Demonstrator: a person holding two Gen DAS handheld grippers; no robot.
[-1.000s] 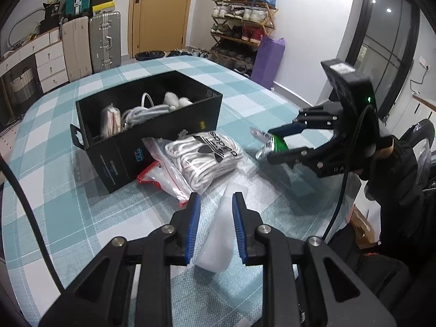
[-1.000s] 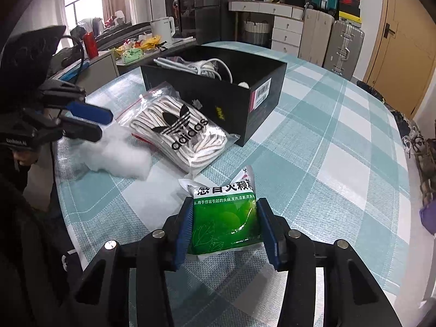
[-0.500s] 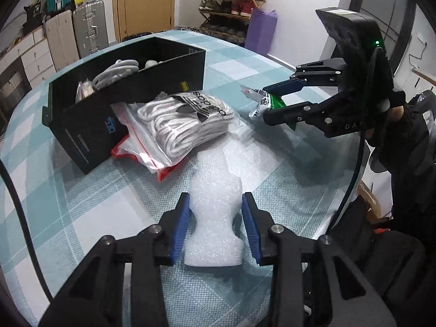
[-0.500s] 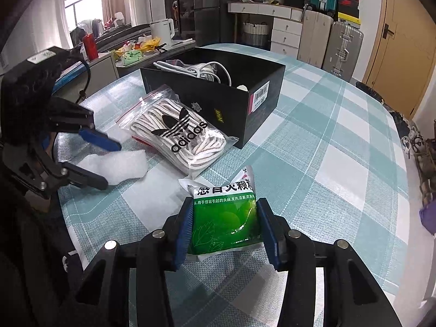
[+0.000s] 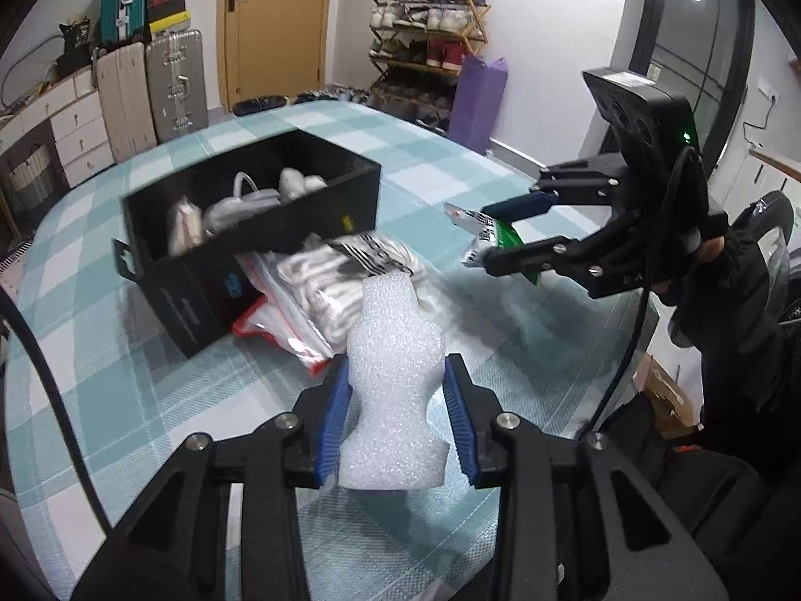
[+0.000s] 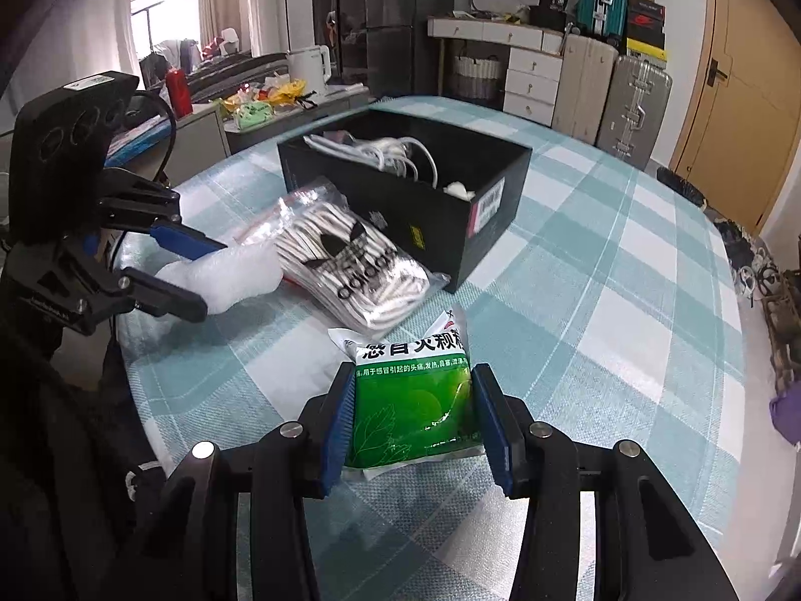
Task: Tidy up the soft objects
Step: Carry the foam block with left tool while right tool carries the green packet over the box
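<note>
Presently, as seen:
Left gripper: jaws pinched on a white foam piece — lower centre of the left wrist view, foam squeezed at its waist.
Right gripper: jaws clamped on a green sachet, bottom centre of the right wrist view.
Black box: centre of frame on the checked surface, white cords inside.
Bag of white laces: lying against the box front — left of centre.
</note>
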